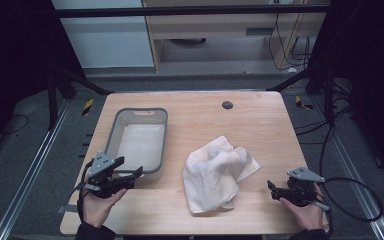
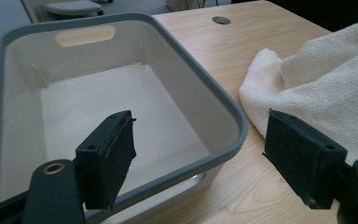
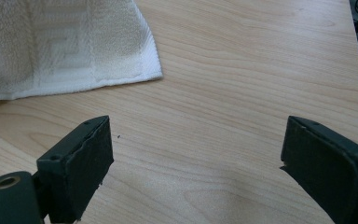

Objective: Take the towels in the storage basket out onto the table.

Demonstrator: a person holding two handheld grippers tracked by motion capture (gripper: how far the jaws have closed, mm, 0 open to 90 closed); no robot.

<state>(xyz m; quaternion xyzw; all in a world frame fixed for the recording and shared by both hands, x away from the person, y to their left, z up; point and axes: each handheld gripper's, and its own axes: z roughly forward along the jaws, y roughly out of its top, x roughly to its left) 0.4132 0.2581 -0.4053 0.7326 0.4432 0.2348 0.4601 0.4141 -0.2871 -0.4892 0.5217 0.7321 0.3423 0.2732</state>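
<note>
White towel point(image 1: 217, 172) lies crumpled mid-desk point(image 1: 260, 120) toward the near edge, grey tub point(image 1: 111, 132) empty at the left edge, and with my left hand-held gripper point(image 1: 125, 177) and right hand-held gripper point(image 1: 276, 191) both spread and empty, I'd pinch a thick fold.

Cream towel point(image 1: 216, 175) with woven key pattern; grey-rimmed white tub point(image 1: 161, 136); pale wood-grain table point(image 1: 260, 125); black tongs point(image 1: 130, 176).

Probably a lab: framed table point(image 1: 260, 115) (metal rails point(image 1: 30, 165)), trailing cables point(image 1: 300, 50).
</note>
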